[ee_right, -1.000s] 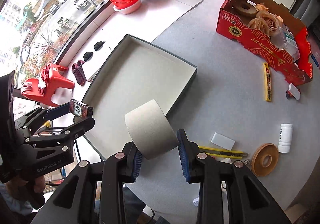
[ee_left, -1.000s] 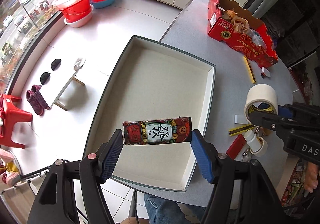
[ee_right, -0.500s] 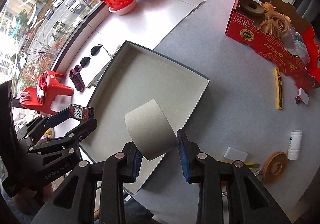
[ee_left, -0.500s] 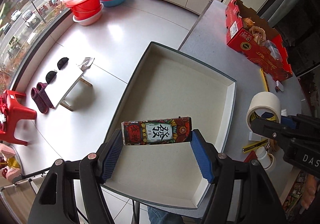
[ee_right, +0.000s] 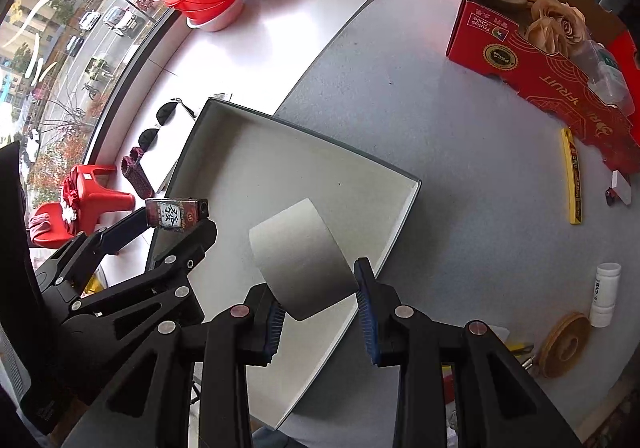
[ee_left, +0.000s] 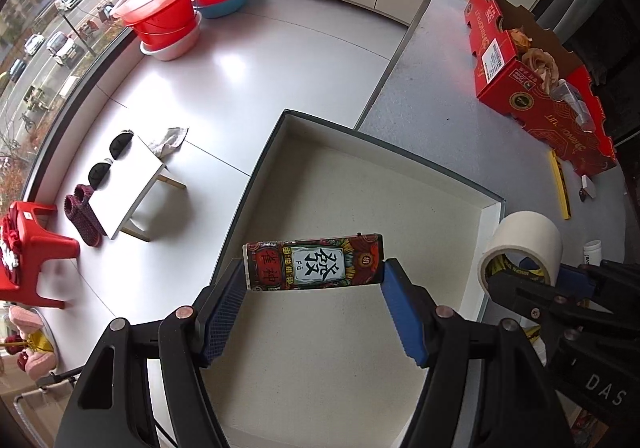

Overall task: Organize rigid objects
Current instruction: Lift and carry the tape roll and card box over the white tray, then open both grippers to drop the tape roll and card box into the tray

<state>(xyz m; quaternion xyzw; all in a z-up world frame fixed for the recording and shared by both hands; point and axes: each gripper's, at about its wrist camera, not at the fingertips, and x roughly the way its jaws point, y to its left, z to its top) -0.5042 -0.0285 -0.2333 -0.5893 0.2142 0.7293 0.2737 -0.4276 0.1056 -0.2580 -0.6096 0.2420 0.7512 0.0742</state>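
Note:
My left gripper (ee_left: pixel 314 290) is shut on a red patterned card box (ee_left: pixel 314 263) with a Chinese character, held above the near part of a shallow white tray (ee_left: pixel 486 244). The box also shows in the right wrist view (ee_right: pixel 176 213). My right gripper (ee_right: pixel 320 302) is shut on a wide roll of beige tape (ee_right: pixel 302 254), held over the tray's right rim (ee_right: pixel 404 207). The roll also shows in the left wrist view (ee_left: pixel 520 248), just right of the tray. The tray holds nothing.
The tray overhangs the left edge of a grey table (ee_right: pixel 440 127). A red fruit carton (ee_right: pixel 540 63) with paper roses stands at the back right. A yellow cutter (ee_right: pixel 573 175), white bottle (ee_right: pixel 604 290) and brown tape roll (ee_right: pixel 564 344) lie at right. Floor with stools and red basins (ee_left: pixel 168 19) lies left.
Both grippers have moved forward and left over the tray, each keeping its object. The tray now fills more of both views.

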